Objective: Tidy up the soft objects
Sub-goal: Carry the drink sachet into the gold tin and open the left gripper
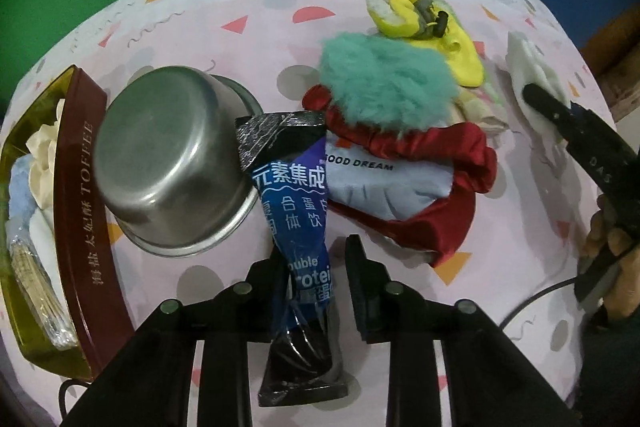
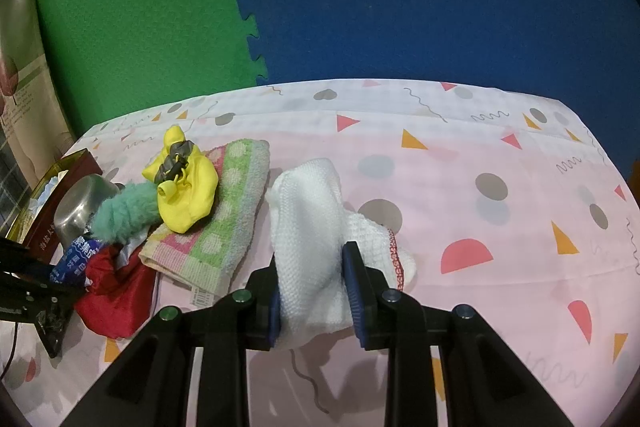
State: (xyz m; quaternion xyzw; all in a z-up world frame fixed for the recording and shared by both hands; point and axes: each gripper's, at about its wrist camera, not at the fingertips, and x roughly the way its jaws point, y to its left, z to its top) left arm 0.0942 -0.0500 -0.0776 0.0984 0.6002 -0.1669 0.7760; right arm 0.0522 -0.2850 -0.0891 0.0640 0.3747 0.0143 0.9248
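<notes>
Left fingers (image 1: 318, 269) parted around a blue drink sachet (image 1: 298, 227), left pad touching it, right pad clear; sachet propped against an upturned steel bowl (image 1: 172, 163) beside the toffee tin (image 1: 86, 223). Right fingers (image 2: 316, 291) clamped on a white cloth (image 2: 312, 227), bunched on the pink worktop (image 2: 480, 227). Left of it: striped towel (image 2: 232, 211), yellow pouch (image 2: 188, 187), teal fluff (image 2: 120, 215), red satin bag (image 2: 112, 303).

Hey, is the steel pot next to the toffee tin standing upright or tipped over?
Tipped over. The steel pot shows its round base to the camera, and leans beside the toffee tin.
</notes>
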